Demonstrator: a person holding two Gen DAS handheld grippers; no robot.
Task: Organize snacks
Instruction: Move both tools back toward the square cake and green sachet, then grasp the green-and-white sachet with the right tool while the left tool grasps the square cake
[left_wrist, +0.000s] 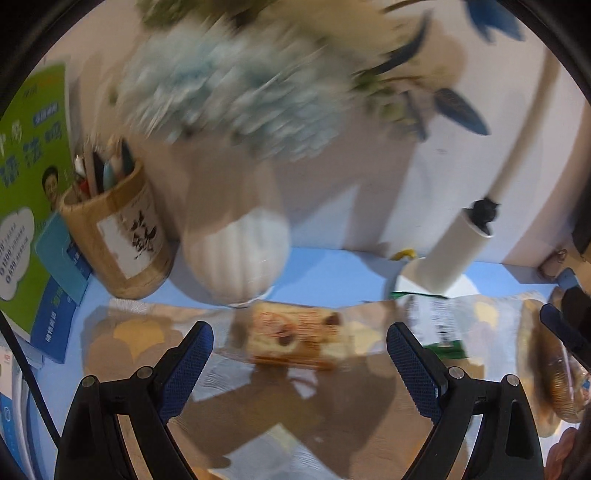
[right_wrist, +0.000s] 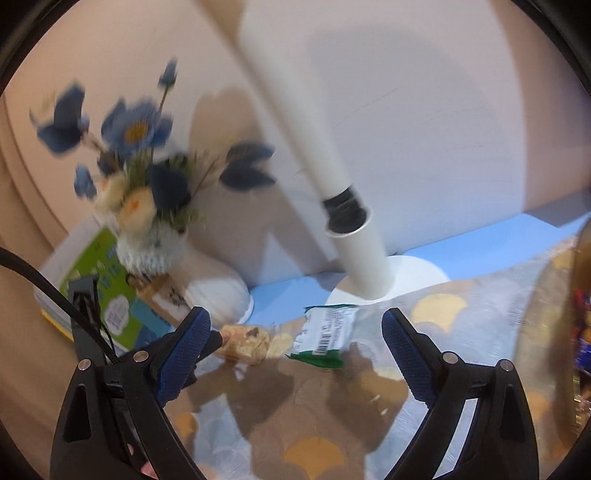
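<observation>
A clear-wrapped cake bar (left_wrist: 295, 334) lies on the patterned mat, just beyond and between the fingers of my open, empty left gripper (left_wrist: 300, 345). It also shows in the right wrist view (right_wrist: 245, 343). A green and white snack packet (right_wrist: 325, 334) lies beside it, ahead of my open, empty right gripper (right_wrist: 295, 332); it also shows in the left wrist view (left_wrist: 439, 325). A round basket (left_wrist: 554, 373) holding snacks sits at the right, and its rim shows in the right wrist view (right_wrist: 546, 332). The views are motion blurred.
A white vase (left_wrist: 238, 258) of blue flowers, a wooden pen holder (left_wrist: 118, 236), a green book (left_wrist: 26, 192) and a white lamp post (right_wrist: 351, 240) on a round base stand along the back wall. The mat (right_wrist: 332, 417) covers a blue table.
</observation>
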